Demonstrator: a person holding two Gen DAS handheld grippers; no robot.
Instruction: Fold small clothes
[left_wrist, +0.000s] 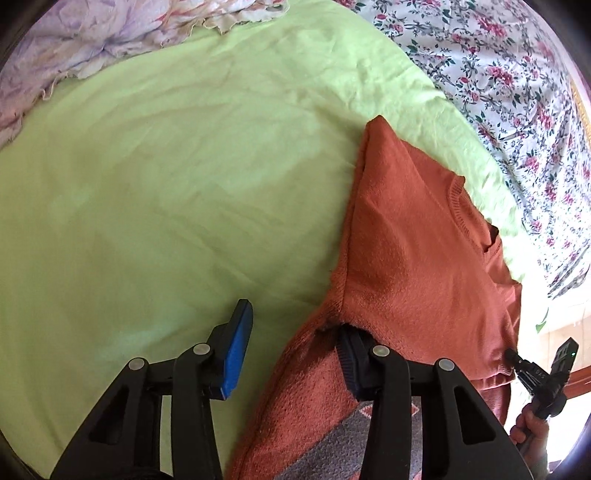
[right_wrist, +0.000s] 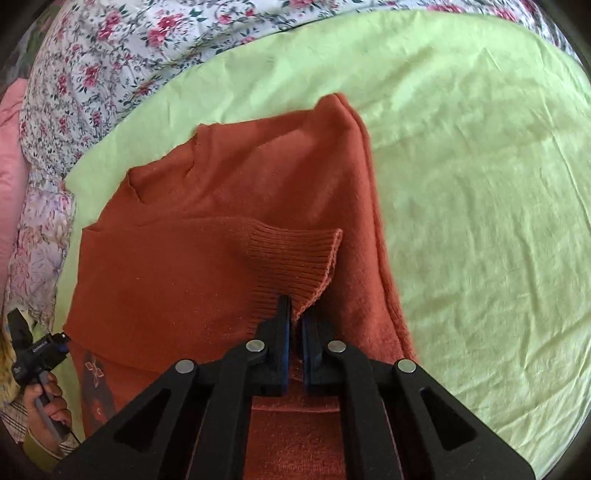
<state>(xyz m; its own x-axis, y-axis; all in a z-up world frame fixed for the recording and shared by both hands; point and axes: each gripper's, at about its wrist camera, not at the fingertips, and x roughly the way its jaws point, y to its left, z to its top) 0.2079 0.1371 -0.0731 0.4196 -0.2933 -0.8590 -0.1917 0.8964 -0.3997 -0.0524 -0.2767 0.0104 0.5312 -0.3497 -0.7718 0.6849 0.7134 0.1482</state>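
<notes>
A small rust-orange knit sweater lies on a light green sheet; it also shows in the right wrist view. My left gripper is open at the sweater's left edge, its right finger tucked under a fold of the knit, its left finger over bare sheet. My right gripper is shut on the ribbed cuff of a sleeve folded across the sweater's body. The right gripper also shows in the left wrist view, at the sweater's right side.
A floral quilt borders the green sheet on one side, also in the right wrist view. A crumpled pale lilac cloth lies at the far left. A pink cloth sits at the left edge.
</notes>
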